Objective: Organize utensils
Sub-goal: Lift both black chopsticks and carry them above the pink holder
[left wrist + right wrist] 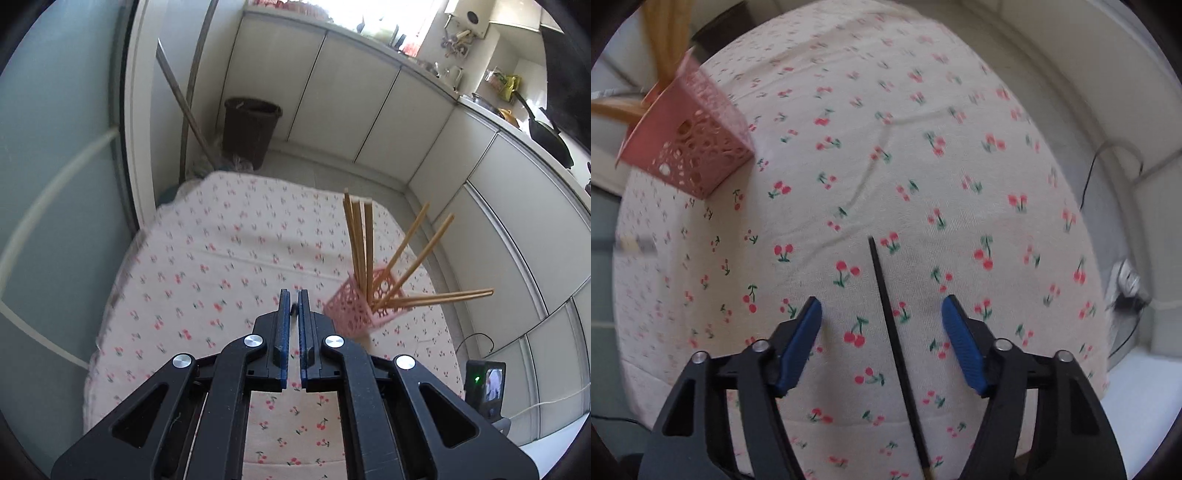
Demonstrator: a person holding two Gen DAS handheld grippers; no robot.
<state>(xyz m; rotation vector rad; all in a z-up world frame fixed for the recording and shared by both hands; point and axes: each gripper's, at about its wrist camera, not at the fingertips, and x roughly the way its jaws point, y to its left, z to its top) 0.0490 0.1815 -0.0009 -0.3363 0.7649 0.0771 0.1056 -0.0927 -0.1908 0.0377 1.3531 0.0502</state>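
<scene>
My pale cream tablecloth [923, 110] is printed all over with small red cherries on green stems. At upper left of my right view, the pink perforated plastic holder [698, 147] shows round cut-outs; tan wooden chopsticks [360, 247] rise from it. A slim black chopstick [894, 332] lies between my blue-padded black right gripper [881, 314].

A table draped in a cherry-print cloth [923, 122] carries a pink perforated basket [698, 147] near one edge; a black chopstick [890, 321] lies flat, well apart.
</scene>
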